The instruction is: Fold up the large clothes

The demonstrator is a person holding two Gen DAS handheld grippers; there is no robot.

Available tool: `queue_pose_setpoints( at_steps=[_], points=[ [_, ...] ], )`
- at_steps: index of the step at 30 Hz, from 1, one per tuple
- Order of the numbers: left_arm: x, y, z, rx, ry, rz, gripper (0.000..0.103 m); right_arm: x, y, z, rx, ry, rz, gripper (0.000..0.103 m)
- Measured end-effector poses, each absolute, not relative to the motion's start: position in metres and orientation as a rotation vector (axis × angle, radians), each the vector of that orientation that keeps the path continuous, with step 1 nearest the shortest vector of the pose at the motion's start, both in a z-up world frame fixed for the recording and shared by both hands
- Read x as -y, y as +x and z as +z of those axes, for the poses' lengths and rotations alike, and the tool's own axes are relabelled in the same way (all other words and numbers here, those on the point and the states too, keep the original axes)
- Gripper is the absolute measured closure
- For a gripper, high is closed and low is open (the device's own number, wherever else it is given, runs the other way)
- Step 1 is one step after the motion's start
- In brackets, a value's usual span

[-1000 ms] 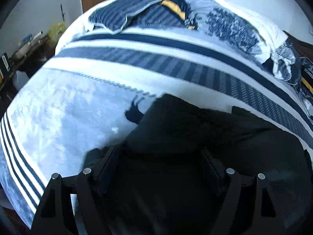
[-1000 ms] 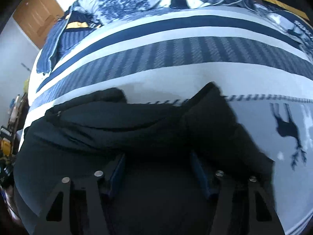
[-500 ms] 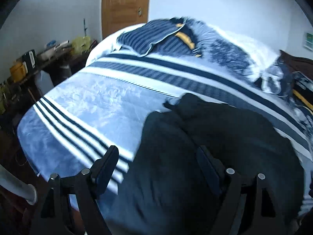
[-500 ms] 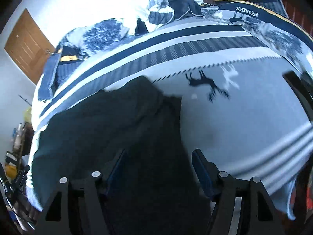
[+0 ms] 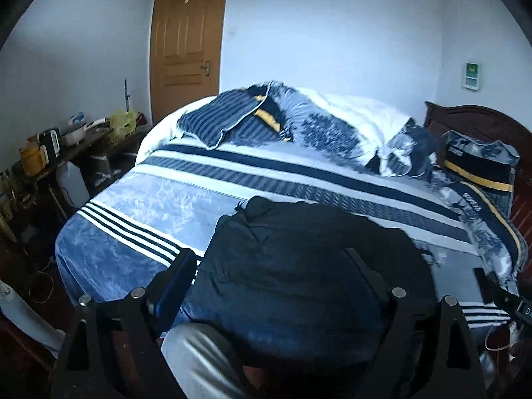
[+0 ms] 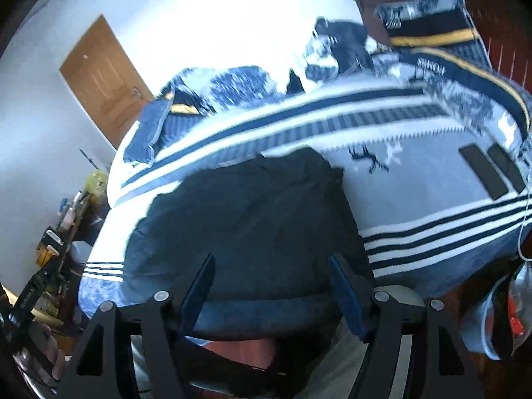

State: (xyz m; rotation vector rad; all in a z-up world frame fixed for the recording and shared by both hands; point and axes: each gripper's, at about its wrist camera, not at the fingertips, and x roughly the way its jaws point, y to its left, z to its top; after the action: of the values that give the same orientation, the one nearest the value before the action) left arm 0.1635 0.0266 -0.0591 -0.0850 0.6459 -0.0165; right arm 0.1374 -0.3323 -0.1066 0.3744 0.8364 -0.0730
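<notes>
Both claws higher now, dark garment [image 5: 299, 266] below, bed [image 5: 139, 199] around.

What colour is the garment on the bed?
Dark navy, nearly black garment, plain; clearest in the left wrist view.

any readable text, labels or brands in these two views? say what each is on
"HOMES", blurred and seen upside down in the right wrist view, on the dark band of the duvet near the headboard.
Pillow against the headboard: white lettering on its dark band, too blurred to read.
Wall sign, green and white: print too small to read.
Black device at the right edge of the left wrist view: white characters, cut off and unreadable.
Black garment: no visible text.
</notes>
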Motion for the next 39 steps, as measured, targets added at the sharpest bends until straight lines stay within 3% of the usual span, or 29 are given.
queue_pose_setpoints(
  at_steps=[4,7,16,39],
  points=[
    [-0.021,0.113,-0.027,-0.596,-0.023,0.011,0.014,0.313,0.095,-0.065,-0.762,0.331,-0.039,0.027],
    [-0.018,0.081,-0.017,-0.58,0.014,0.047,0.004,0.301,0.064,-0.042,-0.729,0.281,-0.036,0.025],
    [-0.004,0.036,0.009,-0.522,0.065,0.019,0.004,0.278,0.009,-0.011,-0.719,0.25,-0.07,0.024],
    [0.008,0.03,-0.008,-0.598,0.069,0.019,0.004,0.239,0.009,-0.018,-0.724,0.233,-0.077,0.024]
  ],
)
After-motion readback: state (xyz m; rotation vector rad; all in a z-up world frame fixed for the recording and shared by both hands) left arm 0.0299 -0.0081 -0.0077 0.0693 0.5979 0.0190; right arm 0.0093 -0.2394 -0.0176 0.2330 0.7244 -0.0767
